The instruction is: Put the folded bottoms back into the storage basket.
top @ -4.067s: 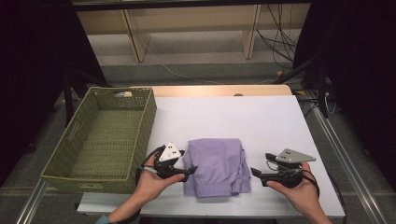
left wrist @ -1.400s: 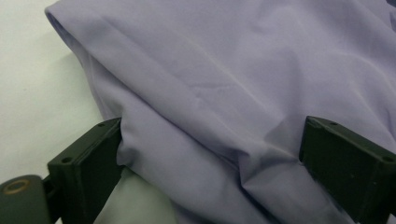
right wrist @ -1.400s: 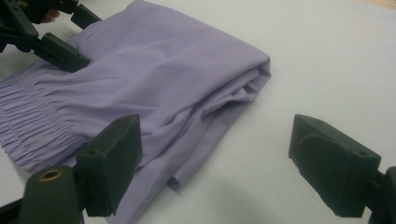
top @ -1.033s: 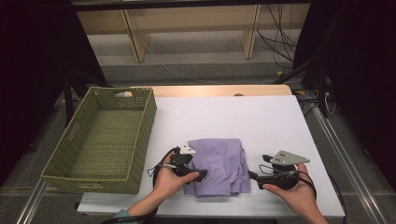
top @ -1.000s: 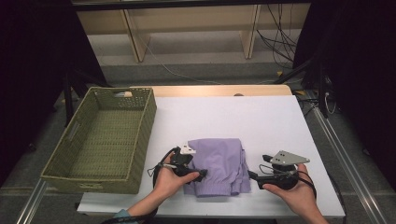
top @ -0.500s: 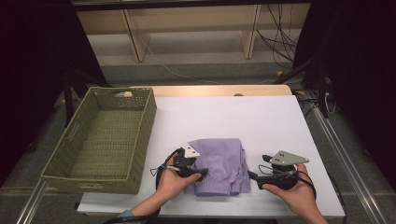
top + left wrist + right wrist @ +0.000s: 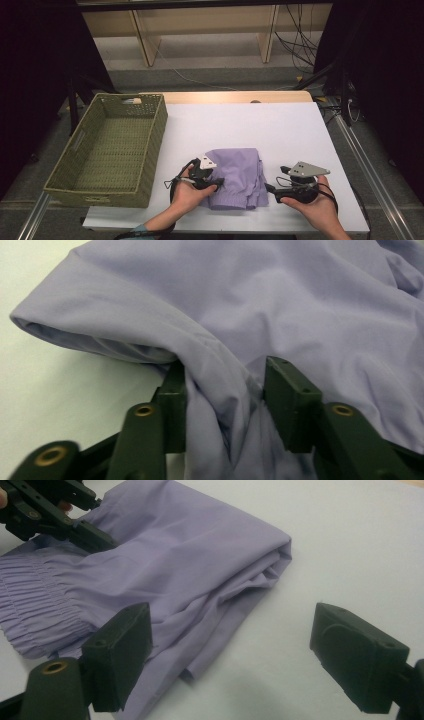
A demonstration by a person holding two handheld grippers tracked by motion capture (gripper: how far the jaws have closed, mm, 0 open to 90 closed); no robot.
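The folded purple garment [image 7: 236, 177] is seen from above at the table's [image 7: 280, 130] near edge, between the grippers, the left gripper [image 7: 214, 182] at its left side. In the left gripper view a fold is bunched between jaws just closing. In the right gripper view the right gripper [image 7: 231, 662] is held open beside its corner.

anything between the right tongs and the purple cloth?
Nothing: bare white table beside the purple cloth, whose edge reaches one pad of the open right tongs, in the right gripper view.

surface: white table [image 7: 280, 125] | on it: folded purple cloth [image 7: 240, 175], green basket [image 7: 150, 145]
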